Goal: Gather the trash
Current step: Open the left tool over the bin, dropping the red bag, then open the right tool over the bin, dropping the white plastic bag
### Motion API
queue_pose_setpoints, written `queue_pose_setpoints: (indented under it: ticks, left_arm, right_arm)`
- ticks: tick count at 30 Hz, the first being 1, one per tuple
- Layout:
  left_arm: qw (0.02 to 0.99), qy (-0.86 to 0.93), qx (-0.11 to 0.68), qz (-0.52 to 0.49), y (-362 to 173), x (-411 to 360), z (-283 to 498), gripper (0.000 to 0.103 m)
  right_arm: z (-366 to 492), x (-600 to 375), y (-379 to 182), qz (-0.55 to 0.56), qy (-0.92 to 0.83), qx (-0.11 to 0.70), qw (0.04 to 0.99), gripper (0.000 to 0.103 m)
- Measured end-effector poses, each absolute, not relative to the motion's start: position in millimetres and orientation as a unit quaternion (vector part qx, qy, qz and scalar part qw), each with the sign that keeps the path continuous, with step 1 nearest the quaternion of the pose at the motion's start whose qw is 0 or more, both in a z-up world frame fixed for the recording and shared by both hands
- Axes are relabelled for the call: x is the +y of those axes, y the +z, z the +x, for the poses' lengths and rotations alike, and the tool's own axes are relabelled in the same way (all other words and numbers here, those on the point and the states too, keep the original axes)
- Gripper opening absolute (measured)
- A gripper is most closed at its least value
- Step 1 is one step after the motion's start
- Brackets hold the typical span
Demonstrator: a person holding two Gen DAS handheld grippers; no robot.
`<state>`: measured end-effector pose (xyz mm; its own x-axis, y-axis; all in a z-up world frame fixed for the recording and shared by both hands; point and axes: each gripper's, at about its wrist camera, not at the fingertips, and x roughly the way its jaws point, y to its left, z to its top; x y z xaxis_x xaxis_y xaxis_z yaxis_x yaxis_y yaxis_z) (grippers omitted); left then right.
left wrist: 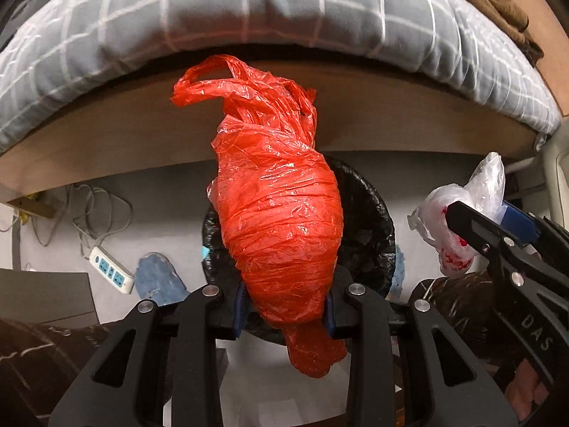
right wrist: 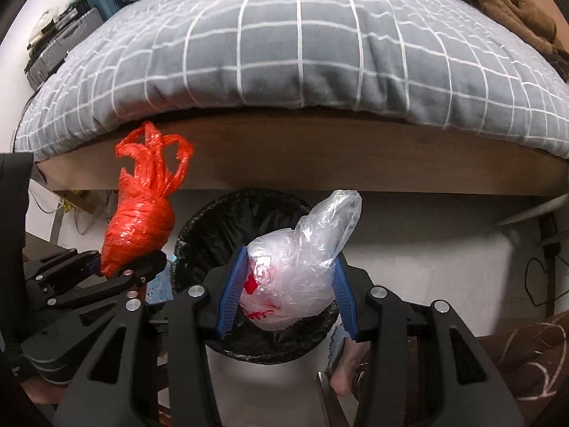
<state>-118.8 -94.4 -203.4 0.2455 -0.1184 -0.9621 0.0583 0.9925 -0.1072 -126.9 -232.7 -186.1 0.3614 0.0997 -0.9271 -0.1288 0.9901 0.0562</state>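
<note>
My left gripper (left wrist: 284,315) is shut on a bundled red plastic bag (left wrist: 281,220) and holds it above a black-lined trash bin (left wrist: 373,220). The red bag also shows at the left of the right wrist view (right wrist: 142,224), in the left gripper (right wrist: 122,267). My right gripper (right wrist: 288,299) is shut on a clear plastic bag with red print (right wrist: 295,274), held over the trash bin (right wrist: 213,224). In the left wrist view the clear bag (left wrist: 455,220) and right gripper (left wrist: 473,224) are at the right.
A bed with a grey checked quilt (right wrist: 302,53) and wooden frame (right wrist: 320,156) stands just behind the bin. A power strip (left wrist: 110,272) with cables and a blue slipper (left wrist: 156,279) lie on the floor at left. A bare foot (right wrist: 348,366) is near the bin.
</note>
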Motion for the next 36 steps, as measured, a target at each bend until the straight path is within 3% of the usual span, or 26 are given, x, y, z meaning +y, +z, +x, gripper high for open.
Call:
queue_pose_setpoints:
  ticks: [6, 9, 13, 22, 36]
  left_arm:
    - [0.776, -0.076, 0.626, -0.017, -223, -114, -113, 0.032]
    - [0.778, -0.078, 0.624, -0.006, -224, -121, -113, 0.038]
    - [0.785, -0.069, 0.616, 0.001, -220, -117, -114, 0.064]
    - [0.815, -0.031, 0.579, -0.005, -194, -83, -115, 0.095]
    - [0.819, 0.029, 0.572, -0.041, -192, 3, -131, 0.097]
  right_arm:
    - [-128, -254, -200, -0.002, 0.044, 0.573, 0.819, 0.045]
    - [-127, -257, -203, 0.0, 0.036, 0.578, 0.815, 0.045]
    - [-127, -251, -201, -0.001, 0.037, 0.574, 0.818, 0.045]
    - [-125, -224, -191, -0.014, 0.062, 0.556, 0.828, 0.045]
    - [-117, -166, -187, -0.034, 0.103, 0.554, 0.826, 0.045]
